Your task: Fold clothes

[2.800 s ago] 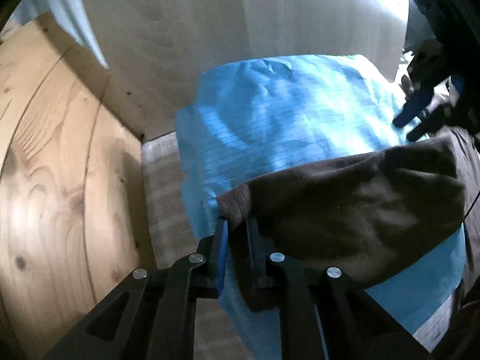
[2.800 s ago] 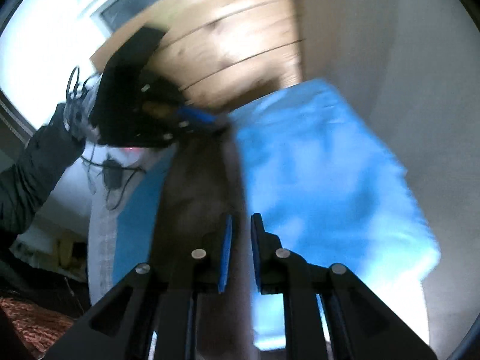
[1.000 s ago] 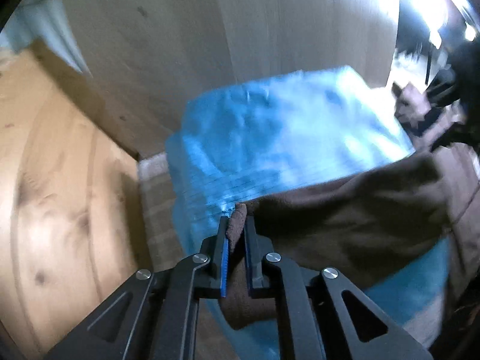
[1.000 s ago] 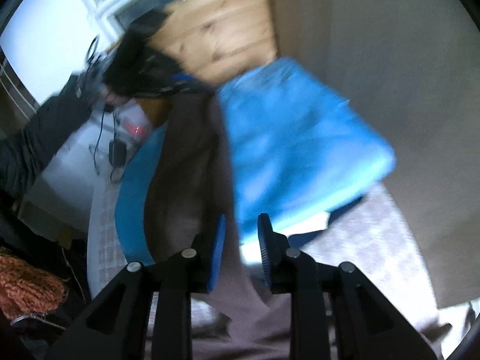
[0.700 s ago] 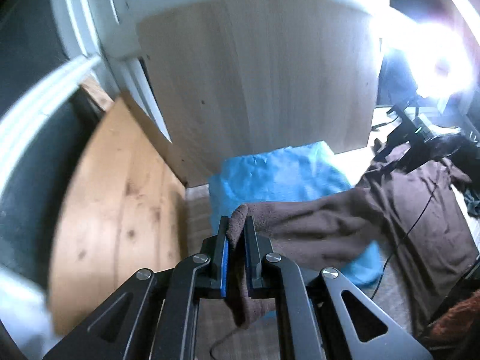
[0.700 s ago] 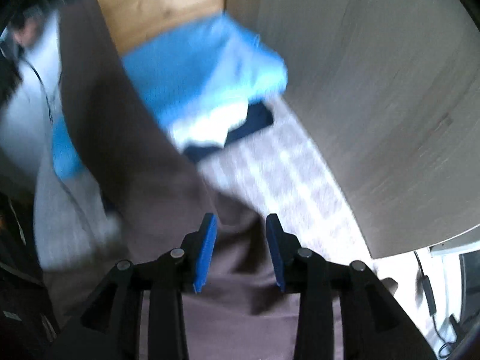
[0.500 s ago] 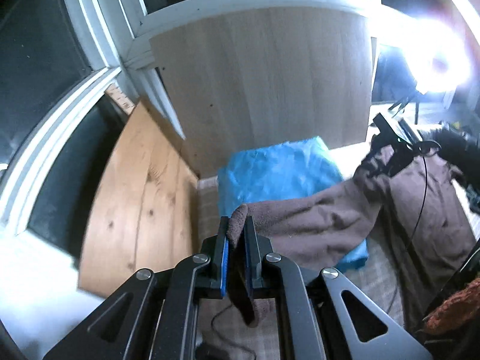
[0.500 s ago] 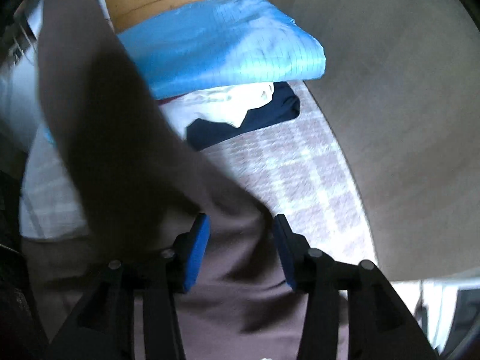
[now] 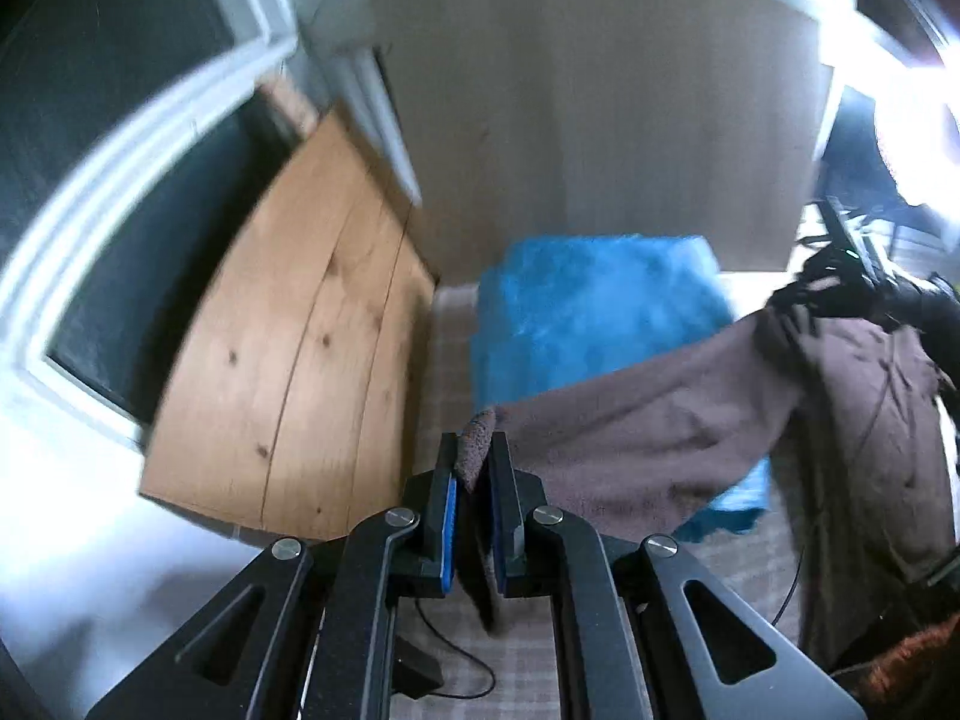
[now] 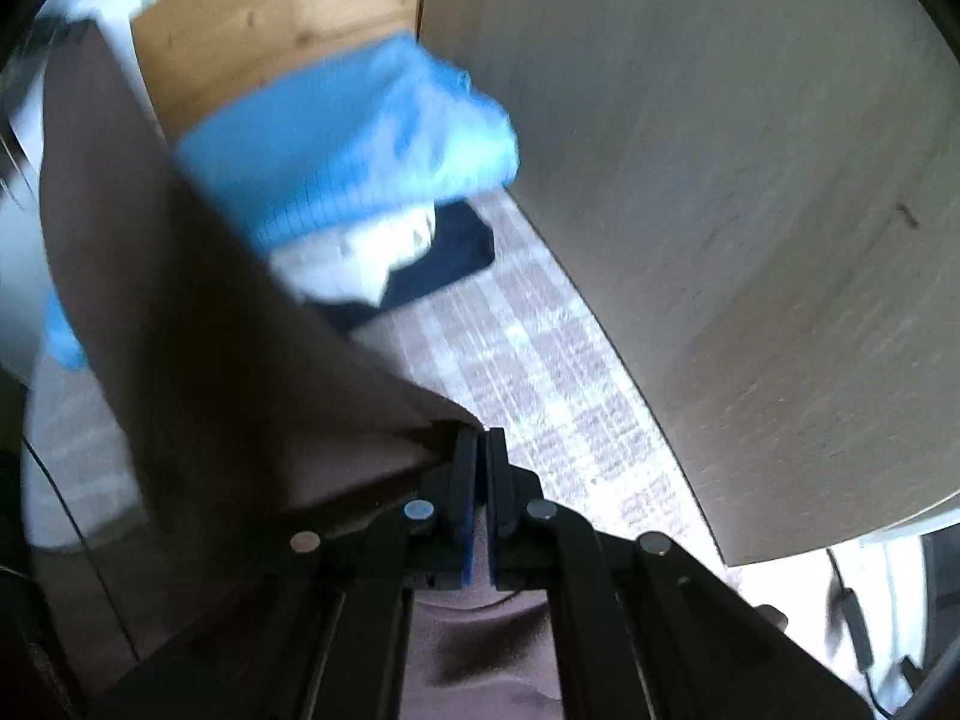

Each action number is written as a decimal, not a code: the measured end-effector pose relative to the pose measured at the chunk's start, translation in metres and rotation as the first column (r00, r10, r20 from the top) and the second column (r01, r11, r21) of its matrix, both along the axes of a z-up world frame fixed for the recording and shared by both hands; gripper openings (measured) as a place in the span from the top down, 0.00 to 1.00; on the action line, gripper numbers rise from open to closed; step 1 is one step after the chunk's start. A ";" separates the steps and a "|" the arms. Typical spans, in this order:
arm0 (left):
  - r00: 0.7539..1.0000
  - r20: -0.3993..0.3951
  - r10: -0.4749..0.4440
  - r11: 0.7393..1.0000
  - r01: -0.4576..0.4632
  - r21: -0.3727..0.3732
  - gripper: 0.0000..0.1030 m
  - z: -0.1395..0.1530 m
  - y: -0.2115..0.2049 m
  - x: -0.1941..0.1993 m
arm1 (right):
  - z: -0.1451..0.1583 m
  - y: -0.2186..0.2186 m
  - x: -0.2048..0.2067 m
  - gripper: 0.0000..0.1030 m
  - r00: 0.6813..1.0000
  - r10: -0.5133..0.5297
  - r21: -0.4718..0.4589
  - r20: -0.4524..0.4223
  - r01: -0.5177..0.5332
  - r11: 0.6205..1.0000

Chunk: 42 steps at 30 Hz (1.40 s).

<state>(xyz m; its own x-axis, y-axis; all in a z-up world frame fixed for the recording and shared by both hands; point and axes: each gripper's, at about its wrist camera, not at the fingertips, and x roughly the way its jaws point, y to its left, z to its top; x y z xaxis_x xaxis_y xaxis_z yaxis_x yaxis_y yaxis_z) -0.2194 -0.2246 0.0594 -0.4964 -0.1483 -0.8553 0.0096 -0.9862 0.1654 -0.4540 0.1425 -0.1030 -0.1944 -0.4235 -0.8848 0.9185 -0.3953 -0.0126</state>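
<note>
Left wrist view: the left gripper [image 9: 474,456] has its black fingers [image 9: 445,480], lined with blue pads, nearly together, pinching a fuzzy corner of the brown fleece garment [image 9: 648,438]. The soft, nappy cloth stretches away to the right, held up off the surface, and drapes in front of a folded bright blue fabric stack [image 9: 594,312] with a fine grid weave. Beneath lies a pale checked woven cover [image 9: 522,660], crossed by a thin black cable [image 9: 456,654]. A knotty pine board [image 9: 288,372] leans at the left, and a smooth pale wood-grain panel [image 9: 600,138] stands behind the stack. The picture is motion-blurred.

Right wrist view: the right gripper [image 10: 481,450] has just been closing its fingers [image 10: 465,462]; they now stand pressed almost together on a thin edge of the same brown garment, which rises as a broad dark sheet to the upper left. Past it the blue stack rests on a crumpled white cloth [image 10: 366,258] and a dark navy cloth [image 10: 450,264], all on the checked cover. The pale panel curves along the right.
</note>
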 end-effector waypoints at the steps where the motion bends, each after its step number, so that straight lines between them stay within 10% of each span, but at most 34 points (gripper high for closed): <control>1: 1.000 0.022 0.016 1.000 -0.016 0.005 0.92 -0.009 -0.006 -0.008 | -0.004 -0.004 0.002 0.98 1.000 -0.007 0.024 -0.010 0.007 1.000; 5: 0.994 0.105 0.040 0.999 -0.039 -0.010 0.92 -0.044 -0.019 -0.035 | -0.014 -0.016 0.005 0.92 0.998 -0.039 0.123 -0.045 0.044 0.991; 10: 0.991 0.131 0.013 1.000 -0.013 -0.003 0.88 -0.060 -0.024 -0.050 | 0.036 -0.020 0.026 0.85 0.994 -0.050 -0.023 -0.093 0.048 0.999; 14: 0.990 0.143 0.018 0.999 -0.013 -0.037 0.82 -0.069 -0.032 -0.063 | 0.069 -0.056 0.060 0.52 0.993 0.101 -0.145 -0.062 -0.109 0.983; 24: 0.997 0.080 -0.013 1.000 0.014 -0.003 0.76 -0.073 -0.051 -0.042 | 0.049 -0.153 0.091 0.54 0.944 0.319 0.002 -0.085 -0.321 0.947; 27: 0.997 0.056 -0.057 0.998 0.056 0.032 0.73 -0.079 -0.047 -0.024 | 0.052 -0.165 0.088 0.98 0.945 0.321 0.017 -0.065 -0.320 0.947; 36: 0.990 0.083 -0.112 0.990 0.105 0.094 0.72 -0.126 -0.046 -0.016 | 0.049 -0.170 0.020 0.97 0.996 0.077 0.003 0.049 -0.077 0.997; 42: 0.983 0.098 -0.154 0.984 0.143 0.108 0.73 -0.147 -0.046 -0.031 | 0.069 -0.175 0.055 0.76 0.987 0.111 0.018 -0.114 -0.109 0.994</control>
<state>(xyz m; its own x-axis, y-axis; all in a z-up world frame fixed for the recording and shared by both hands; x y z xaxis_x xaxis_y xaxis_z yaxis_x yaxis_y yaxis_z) -0.2508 -0.2708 -0.0881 -0.4130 0.0097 -0.9107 -0.1505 -0.9869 0.0577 -0.3995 -0.0326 -0.0336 -0.2473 -0.4379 -0.8643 0.9487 -0.2910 -0.1239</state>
